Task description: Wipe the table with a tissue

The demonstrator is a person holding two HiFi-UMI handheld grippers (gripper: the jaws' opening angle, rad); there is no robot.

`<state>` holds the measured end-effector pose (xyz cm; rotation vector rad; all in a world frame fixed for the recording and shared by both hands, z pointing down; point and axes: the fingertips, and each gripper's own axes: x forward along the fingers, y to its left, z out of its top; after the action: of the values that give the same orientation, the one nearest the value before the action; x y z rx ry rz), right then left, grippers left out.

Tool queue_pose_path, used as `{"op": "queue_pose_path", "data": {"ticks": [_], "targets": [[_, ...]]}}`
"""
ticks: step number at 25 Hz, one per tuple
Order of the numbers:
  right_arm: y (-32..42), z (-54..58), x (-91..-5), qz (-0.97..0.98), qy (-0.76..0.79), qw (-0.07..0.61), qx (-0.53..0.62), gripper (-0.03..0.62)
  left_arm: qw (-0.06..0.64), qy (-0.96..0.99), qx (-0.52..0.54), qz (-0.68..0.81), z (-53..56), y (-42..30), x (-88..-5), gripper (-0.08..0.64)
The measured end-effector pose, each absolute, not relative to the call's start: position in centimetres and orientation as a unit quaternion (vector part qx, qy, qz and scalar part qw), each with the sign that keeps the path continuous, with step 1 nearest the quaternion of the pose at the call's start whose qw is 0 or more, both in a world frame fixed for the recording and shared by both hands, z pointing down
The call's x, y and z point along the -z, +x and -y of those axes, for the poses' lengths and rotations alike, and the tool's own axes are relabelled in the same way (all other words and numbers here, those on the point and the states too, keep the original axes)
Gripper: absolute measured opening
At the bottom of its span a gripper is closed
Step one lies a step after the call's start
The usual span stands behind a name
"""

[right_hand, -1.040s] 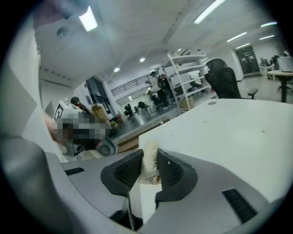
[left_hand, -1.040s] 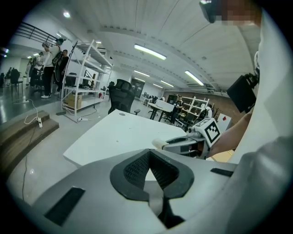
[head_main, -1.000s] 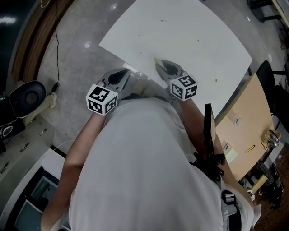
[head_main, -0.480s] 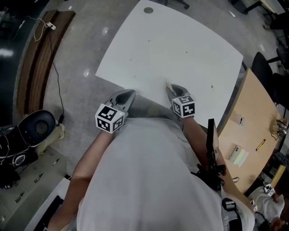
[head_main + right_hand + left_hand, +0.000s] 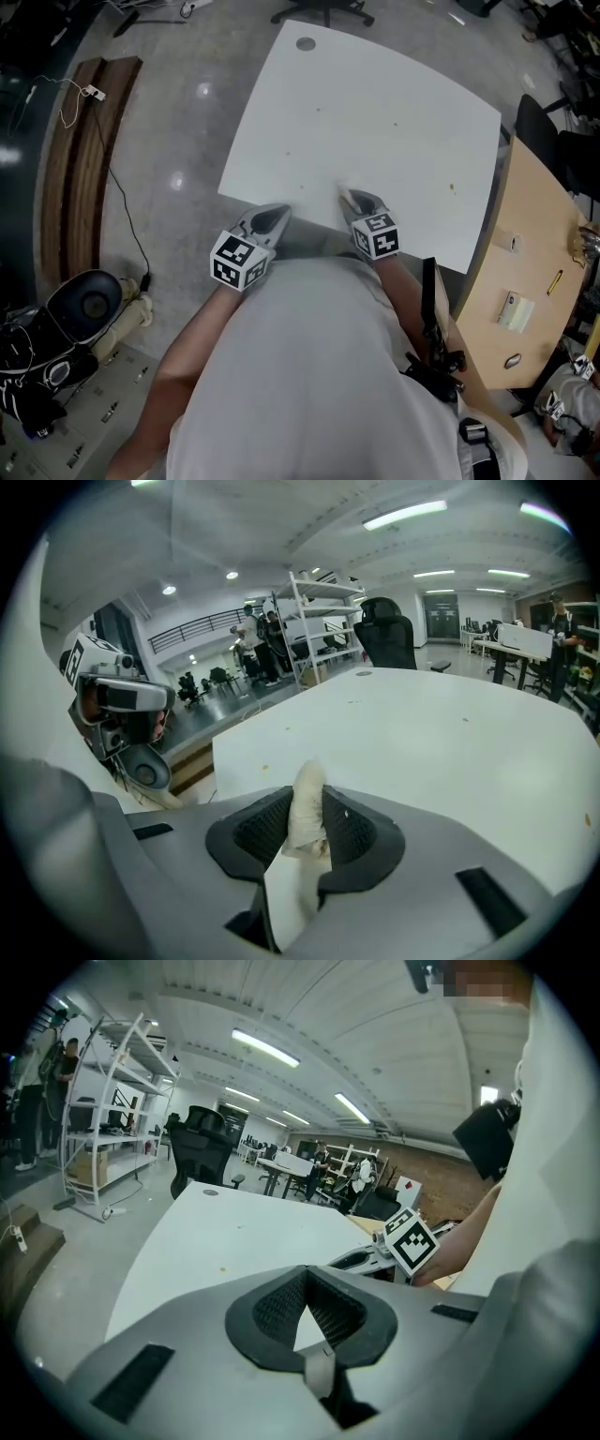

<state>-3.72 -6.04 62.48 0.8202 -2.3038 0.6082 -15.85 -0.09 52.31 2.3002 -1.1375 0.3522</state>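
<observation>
— Where's the tissue?
— Clenched in my right gripper fingers, lower middle of the frame, at the table edge
— And the left gripper?
— Pressed together, empty, alongside at that edge

Left gripper lies beside right gripper, which holds the tissue, at the near edge of the table.

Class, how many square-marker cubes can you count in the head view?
2. The left cube sits on the left tongs, the right cube on the right tongs, both by the white table's near edge. None seem hidden.
</observation>
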Motion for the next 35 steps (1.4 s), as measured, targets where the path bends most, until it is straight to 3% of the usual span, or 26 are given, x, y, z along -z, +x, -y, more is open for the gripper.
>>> {"op": "queue_pose_path", "data": {"ticks": [18, 35], "targets": [[-8.1, 6.1, -64.9, 0.810, 0.432, 0.325, -0.226, 0.097, 0.272, 0.867, -0.126, 0.397, -0.5, -27.2, -53.2, 0.005], [-20.6, 0.1, -64.9, 0.884, 0.265, 0.341, -0.177, 0.097, 0.260, 0.890, -0.137, 0.350, 0.9, -29.0, -53.5, 0.005]]}}
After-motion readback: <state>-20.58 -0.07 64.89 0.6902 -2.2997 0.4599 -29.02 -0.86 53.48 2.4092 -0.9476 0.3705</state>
